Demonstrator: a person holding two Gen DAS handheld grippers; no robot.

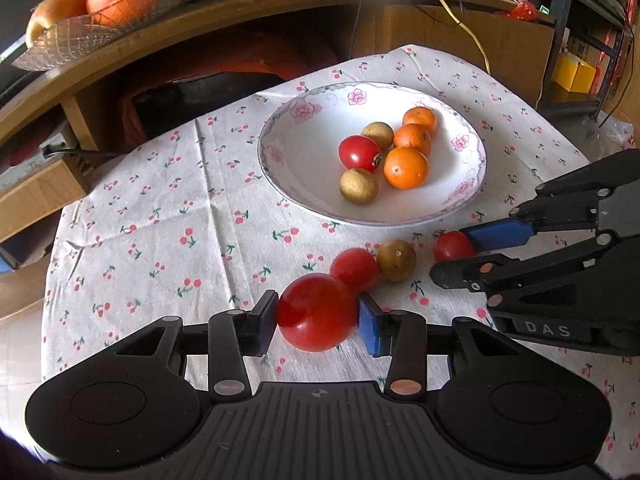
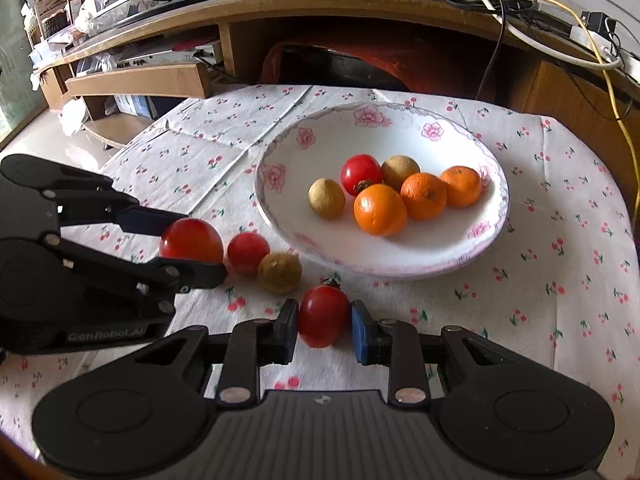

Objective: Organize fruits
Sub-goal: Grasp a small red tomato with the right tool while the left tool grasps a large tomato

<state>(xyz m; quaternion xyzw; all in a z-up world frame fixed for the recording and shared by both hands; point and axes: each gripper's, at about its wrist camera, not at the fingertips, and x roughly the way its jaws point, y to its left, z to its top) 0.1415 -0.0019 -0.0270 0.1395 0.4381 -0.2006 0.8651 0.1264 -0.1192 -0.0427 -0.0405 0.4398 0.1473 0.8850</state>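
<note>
Tomatoes sit between both sets of fingers: the left gripper (image 1: 318,314) clamps a large tomato (image 1: 317,312), while the right gripper (image 2: 324,324) brackets a smaller tomato (image 2: 323,316) with a slight gap on its blue side. Another tomato (image 1: 354,269) and a brown fruit (image 1: 396,260) lie on the tabletop (image 1: 160,240) near the bowl (image 1: 280,148).

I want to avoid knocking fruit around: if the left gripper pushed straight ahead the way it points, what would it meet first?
Beyond the large tomato between the left gripper's pads, the smaller tomato sits right behind it, apparently touching, so it would probably be pushed first, toward the plate.
</note>
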